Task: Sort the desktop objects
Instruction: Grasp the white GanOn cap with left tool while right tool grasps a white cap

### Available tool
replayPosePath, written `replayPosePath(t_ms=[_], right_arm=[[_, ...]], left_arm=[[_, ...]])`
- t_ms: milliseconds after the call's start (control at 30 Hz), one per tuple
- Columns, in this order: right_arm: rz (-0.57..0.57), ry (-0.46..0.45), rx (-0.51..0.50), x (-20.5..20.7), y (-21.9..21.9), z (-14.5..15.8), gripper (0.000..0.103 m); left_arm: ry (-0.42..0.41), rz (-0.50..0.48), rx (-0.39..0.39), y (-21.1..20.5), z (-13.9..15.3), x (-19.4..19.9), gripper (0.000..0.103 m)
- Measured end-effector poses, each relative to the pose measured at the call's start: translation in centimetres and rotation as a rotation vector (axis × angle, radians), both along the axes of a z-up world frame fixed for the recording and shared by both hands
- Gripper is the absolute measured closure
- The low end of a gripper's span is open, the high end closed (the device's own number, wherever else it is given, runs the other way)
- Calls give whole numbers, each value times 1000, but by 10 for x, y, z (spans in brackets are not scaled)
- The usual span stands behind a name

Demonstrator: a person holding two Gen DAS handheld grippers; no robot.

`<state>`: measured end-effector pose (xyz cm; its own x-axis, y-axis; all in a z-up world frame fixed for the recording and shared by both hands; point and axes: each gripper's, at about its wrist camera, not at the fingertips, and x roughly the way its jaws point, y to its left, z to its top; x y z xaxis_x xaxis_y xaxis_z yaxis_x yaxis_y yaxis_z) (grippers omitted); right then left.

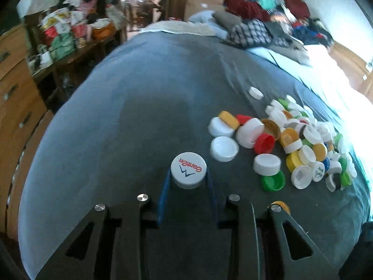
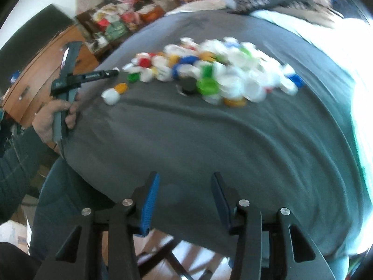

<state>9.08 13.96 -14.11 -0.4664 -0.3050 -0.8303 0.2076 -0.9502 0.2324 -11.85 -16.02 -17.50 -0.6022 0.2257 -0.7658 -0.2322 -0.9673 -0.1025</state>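
A pile of plastic bottle caps (image 1: 291, 142) in white, yellow, red, green and blue lies on a grey cloth (image 1: 139, 93); it also shows in the right wrist view (image 2: 216, 74), blurred. My left gripper (image 1: 188, 175) is shut on a white cap with red "GanTen" print (image 1: 188, 168), left of the pile, and shows in the right wrist view (image 2: 112, 71), held by a hand. My right gripper (image 2: 185, 198) is open and empty over the cloth's near edge, well short of the pile.
A lone white cap (image 1: 255, 92) lies beyond the pile. A yellow cap (image 1: 281, 205) sits beside the left gripper's right linkage. Folded clothes (image 1: 256, 30) lie at the far end. A wooden dresser (image 1: 14, 86) and a cluttered shelf (image 1: 70, 35) stand left.
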Motion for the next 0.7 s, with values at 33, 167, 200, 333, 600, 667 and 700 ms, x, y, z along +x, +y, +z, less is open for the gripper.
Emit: replayPosePath(t_ms=[33,167,200,333,600,667,700], right_arm=[[28,10,0,-8,-14,1,53],[144,64,-14,-42,-72,3,53],[167,81,-15,-50,-85,5,53],[245,124,-8,-83,-134,8,53],[257,40,64,-135,-165,-25,54],[262,27,67,-140,-166,-27,68],[252,37,62,-140,-164,-24,68]], left_arm=[[4,11,7,-5,-2,1,77],[-17,41,74,-22,-12,-4,77],[-20,43,94,-25,-13,-5,77],[-12,44,122,-27,-14,-5,77],[-18,39,177,-35,-17,-6,77],[-18,38,181,-36,-17,-7,77],[-17,37,183,-36,-18,-7,77]])
